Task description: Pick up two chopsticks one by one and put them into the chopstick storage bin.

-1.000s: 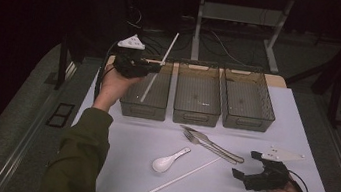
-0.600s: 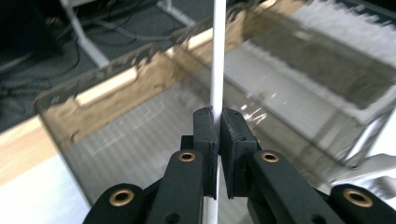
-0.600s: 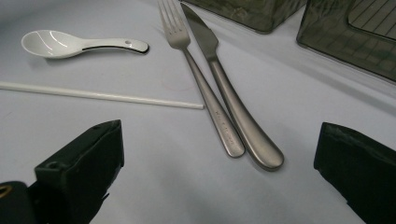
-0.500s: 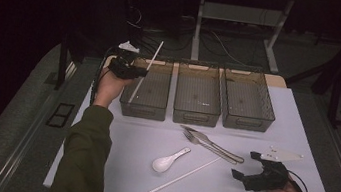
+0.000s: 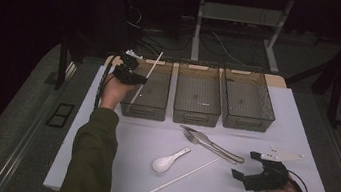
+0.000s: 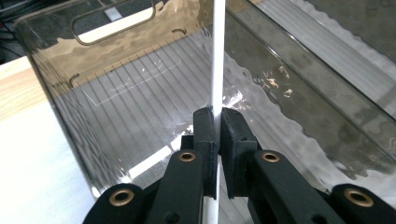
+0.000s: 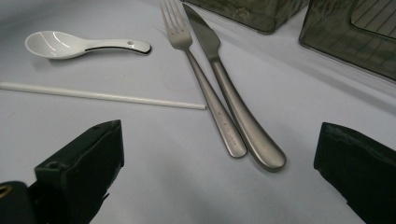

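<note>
My left gripper [image 5: 133, 76] is shut on a thin white chopstick [image 5: 147, 76], held slanted over the left smoky bin [image 5: 149, 108]. In the left gripper view the chopstick [image 6: 217, 56] runs up from between the pressed pads [image 6: 205, 135] into the bin [image 6: 140, 116]. My right gripper [image 5: 240, 178] rests on the table at the near right, jaws wide apart with nothing between them. Ahead of it lie a fork [image 7: 201, 79] and a knife [image 7: 233, 107] side by side, a second white chopstick [image 7: 100, 96] and a white spoon [image 7: 70, 45].
Three smoky plastic bins stand in a row at the back of the white table [image 5: 303, 145]: left, middle [image 5: 198, 96] and right [image 5: 248, 99]. The spoon [image 5: 168, 160], loose chopstick [image 5: 185, 176] and fork and knife [image 5: 212, 145] lie mid-table. Dark floor surrounds the table.
My left hand has come down and back toward the left bin with the chopstick, which now slants lower into it. The right gripper has stayed still.
</note>
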The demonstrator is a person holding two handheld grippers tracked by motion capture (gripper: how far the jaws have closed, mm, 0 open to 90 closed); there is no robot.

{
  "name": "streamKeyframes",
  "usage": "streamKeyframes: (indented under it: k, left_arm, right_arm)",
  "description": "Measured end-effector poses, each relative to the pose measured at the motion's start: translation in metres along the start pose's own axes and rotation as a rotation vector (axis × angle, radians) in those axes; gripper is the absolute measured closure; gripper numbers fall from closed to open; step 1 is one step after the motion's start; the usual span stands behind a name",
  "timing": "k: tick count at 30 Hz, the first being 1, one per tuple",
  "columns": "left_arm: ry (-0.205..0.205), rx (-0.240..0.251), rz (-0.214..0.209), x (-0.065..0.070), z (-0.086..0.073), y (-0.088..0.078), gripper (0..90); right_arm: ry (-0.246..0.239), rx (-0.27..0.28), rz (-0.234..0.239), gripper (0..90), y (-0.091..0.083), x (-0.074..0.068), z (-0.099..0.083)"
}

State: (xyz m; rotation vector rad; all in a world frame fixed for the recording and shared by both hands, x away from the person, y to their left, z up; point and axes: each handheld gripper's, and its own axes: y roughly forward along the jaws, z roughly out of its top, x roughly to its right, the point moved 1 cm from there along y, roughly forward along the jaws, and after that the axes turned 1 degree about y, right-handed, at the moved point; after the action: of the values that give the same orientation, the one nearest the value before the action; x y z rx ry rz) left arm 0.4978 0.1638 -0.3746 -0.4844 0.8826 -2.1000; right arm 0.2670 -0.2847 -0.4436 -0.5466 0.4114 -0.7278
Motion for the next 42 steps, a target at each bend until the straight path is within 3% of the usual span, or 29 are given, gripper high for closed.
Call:
streamKeyframes:
  k: [10,14,20,23,29,31,35,42]
  left_arm:
    - [-0.035,-0.048,0.039,0.005,-0.002,0.021,83.6]
    - [-0.045,-0.036,0.057,0.005,-0.001,0.022,79.4]
    - [-0.044,0.008,0.048,0.007,0.003,0.015,72.4]
    - [-0.031,0.047,0.05,0.008,0.006,0.007,61.4]
    - [-0.034,0.09,-0.04,0.014,0.01,-0.005,44.2]
    - [0.003,0.083,-0.061,0.019,0.01,-0.008,39.9]
    - [0.039,0.097,-0.111,0.03,0.012,-0.015,35.1]
    - [0.099,0.164,-0.164,0.062,0.012,-0.031,25.1]
  right_arm:
    - [-0.004,0.004,0.009,1.6,0.0,-0.001,0.0]
    - [-0.004,0.005,0.01,1.7,0.0,-0.001,0.0]
    - [-0.006,0.005,0.012,1.6,0.0,-0.001,0.001]
    - [-0.005,0.006,0.011,1.6,0.0,-0.001,0.001]
    - [-0.006,0.003,0.012,1.6,0.0,-0.001,0.0]
    - [-0.007,0.004,0.013,1.7,0.0,-0.001,0.001]
    - [-0.007,0.005,0.014,1.7,0.0,-0.001,0.001]
    - [-0.003,0.01,0.013,1.7,-0.001,-0.001,0.001]
